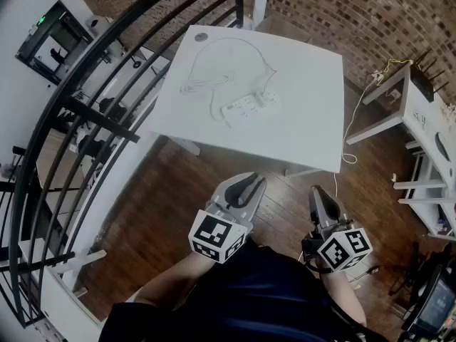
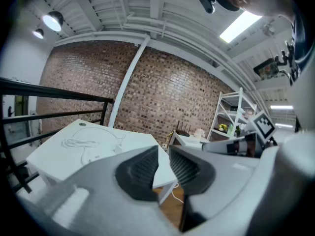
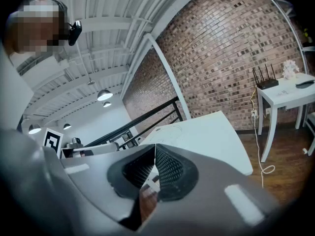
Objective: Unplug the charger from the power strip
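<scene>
Up on the 1 white table (image 1: 313,112), toward its far half, sat 1 white power strip (image 1: 248,106), lying at a slant. What looked like 1 white charger (image 1: 268,93) was plugged in at its right end, still seated in the strip. 1 thin white cable (image 1: 246,48) looped away toward the far edge and came back round to 1 loose coil (image 1: 203,85) just left of the strip. 1 small dark round spot (image 1: 200,37) sat by the far left corner, couldn't tell what it was.

Both grippers, so 2 total, were down low over the wood floor (image 1: 178,198), close to the person's body and well apart from the table and the strip. The left gripper (image 1: 251,184) had its jaws closed down to a sliver, nothing between them, and its own view just showed the table's corner past the tips. The right gripper (image 1: 318,192) had its jaws pressed together at the tips, also empty. Each one carried 1 marker cube, so 2 cubes: the left cube (image 1: 219,236) and the right cube (image 1: 345,249).

Off to the right stood 1 small white side table (image 3: 285,95) with 1 black router (image 3: 266,81) on it, against the brick wall (image 3: 221,48). 1 black railing (image 1: 85,112) curved along the left.
</scene>
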A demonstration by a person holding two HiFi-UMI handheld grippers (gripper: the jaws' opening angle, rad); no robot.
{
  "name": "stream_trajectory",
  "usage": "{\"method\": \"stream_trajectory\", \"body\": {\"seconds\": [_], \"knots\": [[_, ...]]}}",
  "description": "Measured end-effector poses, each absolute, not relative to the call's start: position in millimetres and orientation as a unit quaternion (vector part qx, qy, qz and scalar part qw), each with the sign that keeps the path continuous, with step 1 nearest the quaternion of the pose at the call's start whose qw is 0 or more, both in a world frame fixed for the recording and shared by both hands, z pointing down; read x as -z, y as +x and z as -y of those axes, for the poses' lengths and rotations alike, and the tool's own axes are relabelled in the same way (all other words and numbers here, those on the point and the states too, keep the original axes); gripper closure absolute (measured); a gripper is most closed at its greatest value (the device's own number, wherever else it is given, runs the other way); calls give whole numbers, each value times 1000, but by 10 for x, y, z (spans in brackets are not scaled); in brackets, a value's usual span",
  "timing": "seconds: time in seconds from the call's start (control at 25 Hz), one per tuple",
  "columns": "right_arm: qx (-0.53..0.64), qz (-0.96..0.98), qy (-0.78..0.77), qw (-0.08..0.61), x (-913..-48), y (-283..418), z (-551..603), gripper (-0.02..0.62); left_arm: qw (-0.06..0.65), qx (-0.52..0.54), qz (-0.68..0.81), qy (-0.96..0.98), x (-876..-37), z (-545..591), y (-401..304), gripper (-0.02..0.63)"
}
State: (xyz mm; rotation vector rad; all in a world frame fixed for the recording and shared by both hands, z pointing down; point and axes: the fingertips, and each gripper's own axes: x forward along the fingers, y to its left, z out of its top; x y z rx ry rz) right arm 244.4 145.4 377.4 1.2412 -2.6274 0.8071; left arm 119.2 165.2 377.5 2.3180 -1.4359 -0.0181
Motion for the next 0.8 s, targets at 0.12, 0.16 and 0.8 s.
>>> {"method": "stream_trajectory", "body": {"seconds": [0.12,0.16,0.8], "knots": [[-267,862,426,62,-3763,2281,-1182,583,200,-3,511,836,-3818,-1370,936,535],[-267,860,431,61,-3757,2240,-1098,583,198,-6,510,837,-3829,-1284,863,535],[-232,890,359,158,-4601,1845,34,581,204,-97,561,797,-4328,-548,456,498]]}}
